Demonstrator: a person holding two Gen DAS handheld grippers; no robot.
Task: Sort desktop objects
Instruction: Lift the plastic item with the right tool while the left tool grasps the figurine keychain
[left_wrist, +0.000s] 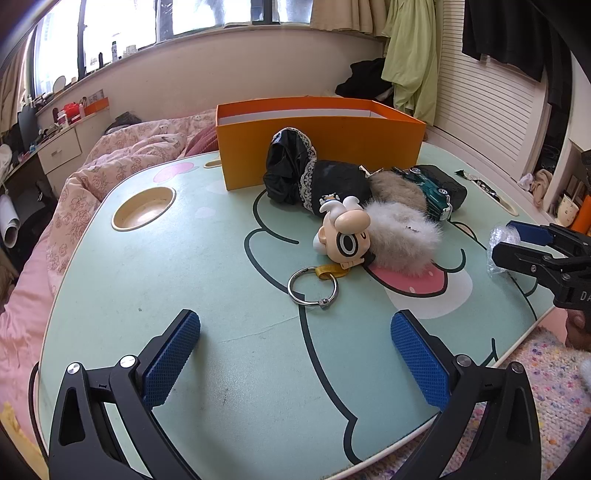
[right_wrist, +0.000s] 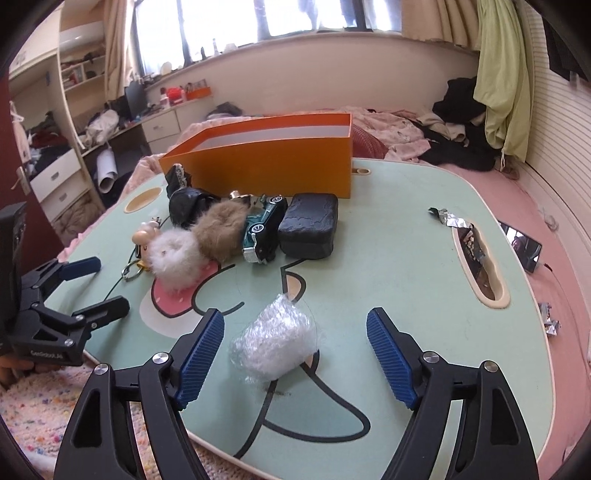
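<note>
Box (left_wrist: 321, 147) interior white, contents unseen

1. Left black two-finger gripper with blue textured pads (left_wrist: 295, 354): jaws spread wide, nothing between them. Both fingers point forward and hang low, near its near edge of the surface.
2. Left gripper from the right wrist view (right_wrist: 94, 286): enters from the left edge, fingers apart, one blue pad (right_wrist: 82, 266) facing up. A bit of the holding hand (right_wrist: 14, 367) shows beneath its body.
3. Right black two-finger gripper with blue ribbed pads (right_wrist: 295, 354): jaws spread wide, fingers level and pointing forward, gripping nothing.
4. Right gripper from the left wrist view (left_wrist: 517, 243): enters from the right edge, fingers parted.
</note>
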